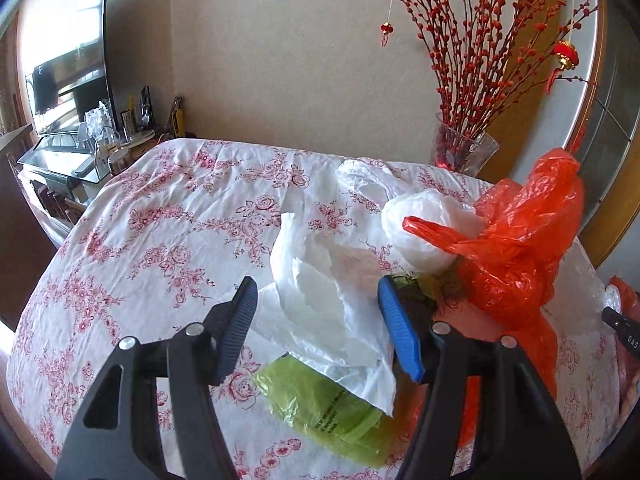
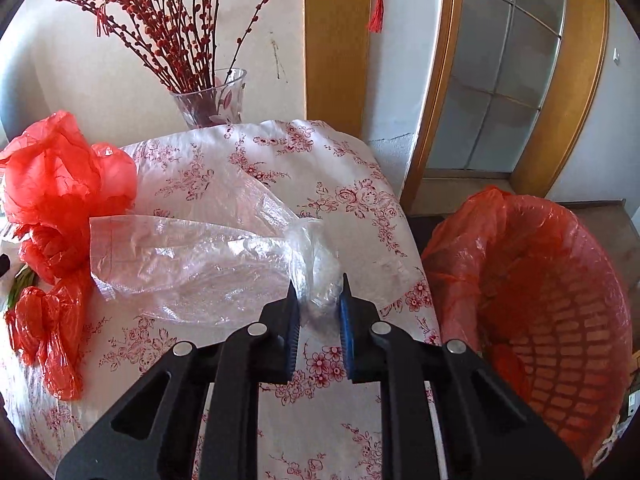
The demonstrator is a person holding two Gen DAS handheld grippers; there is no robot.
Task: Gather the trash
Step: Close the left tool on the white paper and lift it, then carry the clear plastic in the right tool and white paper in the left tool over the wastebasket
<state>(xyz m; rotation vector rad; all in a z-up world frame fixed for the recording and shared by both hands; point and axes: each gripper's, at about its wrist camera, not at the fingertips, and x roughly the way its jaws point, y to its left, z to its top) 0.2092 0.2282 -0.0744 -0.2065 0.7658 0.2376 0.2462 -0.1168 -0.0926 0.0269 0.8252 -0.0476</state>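
**Clear bag pinched at its neck, bin just to the right**

The right gripper is seen with its fingers drawn close around the bunched neck of a clear plastic bag; the film is pinched between them, so a grip is judged to be made. From the fingers the bag's long axis runs leftward across the floral-clothed bench, its open end lying near a crumpled red bag. The lined trash basket stands off the bench's right edge, just beside the right gripper, on the side away from the trailing bag. The coming move is therefore judged to be a lift and a swing to the right, with the loose tail dragged along behind.

The left gripper is held with its fingers spread wide and nothing clasped. A white bag lies directly between and ahead of them, partly over a green bag, with a white bundle beyond it to the right. For the basket the right gripper is plainly the nearer; the white bag is better placed for the left.
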